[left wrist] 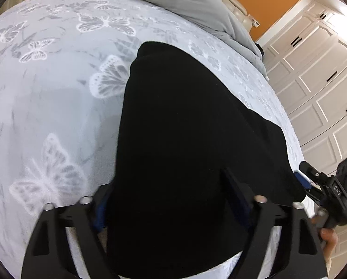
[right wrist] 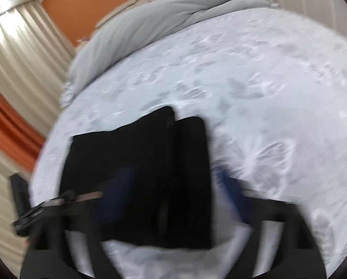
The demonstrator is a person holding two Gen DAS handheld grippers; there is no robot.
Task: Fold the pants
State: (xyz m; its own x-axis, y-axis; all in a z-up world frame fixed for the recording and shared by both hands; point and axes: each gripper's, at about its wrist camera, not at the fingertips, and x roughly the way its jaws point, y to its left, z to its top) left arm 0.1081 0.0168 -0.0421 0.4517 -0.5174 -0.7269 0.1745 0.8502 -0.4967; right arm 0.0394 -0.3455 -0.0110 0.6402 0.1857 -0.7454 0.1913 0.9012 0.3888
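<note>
Here the black pants hide the left gripper pads, grip unclear; the blurred right gripper stands wide, straddling the pants' near edge

Bright even room light, fisheye edge warp, right view motion-blurred

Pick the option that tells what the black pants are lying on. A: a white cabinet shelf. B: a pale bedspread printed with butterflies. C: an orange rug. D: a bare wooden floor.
B: in the left wrist view the black pants lie spread on the pale bedspread, whose white and grey butterfly print shows all around them; the white cabinets stand off to the side.
</note>
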